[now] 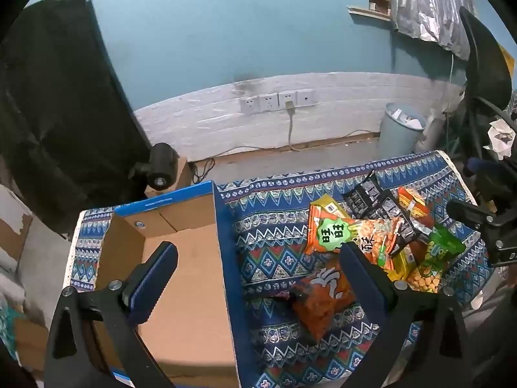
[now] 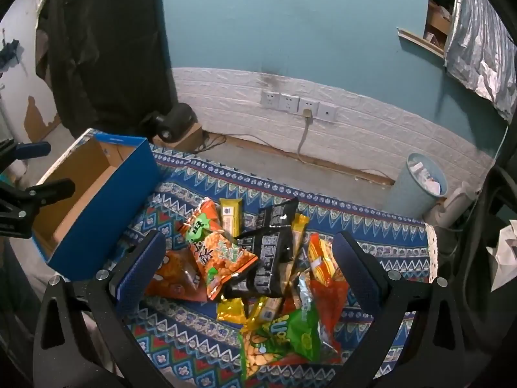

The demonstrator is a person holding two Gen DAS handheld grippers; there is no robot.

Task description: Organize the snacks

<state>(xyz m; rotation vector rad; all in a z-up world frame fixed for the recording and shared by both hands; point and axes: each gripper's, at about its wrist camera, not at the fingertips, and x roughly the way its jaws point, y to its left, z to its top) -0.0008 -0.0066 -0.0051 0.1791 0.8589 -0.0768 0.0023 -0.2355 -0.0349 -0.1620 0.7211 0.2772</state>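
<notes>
— Progress so far?
— None to speak of. Blue cardboard box [image 1: 181, 258] at the left edge of the table, on the patterned cloth [image 1: 268, 213], open and bare inside as far as visible.
— And the snacks?
— All heaped toward the right edge of the cloth: orange rice-cracker bag [image 2: 219, 252] on top, black sachets [image 2: 271, 252] beside it, green peanut bag [image 2: 284, 336] nearest, dark red bag [image 1: 323, 294] closest to the box, yellow bars tucked under.
— State of the tools?
— Left gripper [image 1: 258, 258] spread wide, nothing between the jaws, straddling the box's right wall. Right gripper [image 2: 248, 252] equally wide, empty, poised over the pile without touching.
— Left to do?
— Likely everything: each packet to pick and place in the box. Probably top bag first, being loose and reachable.
</notes>
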